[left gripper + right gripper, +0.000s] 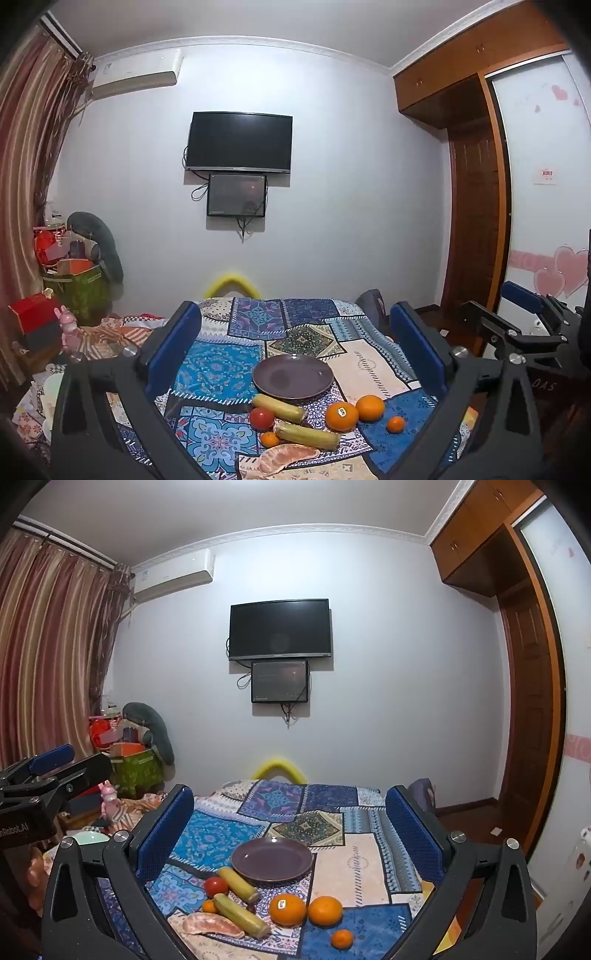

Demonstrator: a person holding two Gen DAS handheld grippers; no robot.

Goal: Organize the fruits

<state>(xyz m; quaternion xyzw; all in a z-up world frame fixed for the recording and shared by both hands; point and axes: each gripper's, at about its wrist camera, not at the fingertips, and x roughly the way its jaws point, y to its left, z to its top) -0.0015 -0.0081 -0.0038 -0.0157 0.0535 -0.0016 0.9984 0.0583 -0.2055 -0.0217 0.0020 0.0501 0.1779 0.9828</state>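
Note:
An empty purple plate (pixel 292 376) (pixel 272 860) lies on the patchwork tablecloth (pixel 221 365) (pixel 354 864). In front of it sit two corn cobs (pixel 279 408) (pixel 238 880), a red tomato (pixel 262 418) (pixel 216 885), two large oranges (pixel 341 416) (pixel 287 909), two small tangerines (pixel 396 424) (pixel 342 939) and a peeled pomelo piece (pixel 286 457) (pixel 213 925). My left gripper (pixel 295 332) hangs open above and short of the fruit, holding nothing. My right gripper (pixel 290 814) is likewise open and empty. Each gripper shows at the other view's edge.
A wall with a TV (pixel 239 143) faces me beyond the table. Boxes and a green bin (pixel 79 284) pile up at the left by the curtain. A wooden wardrobe (pixel 476 221) stands at the right. Bedding and a pink toy (pixel 68 328) lie left of the table.

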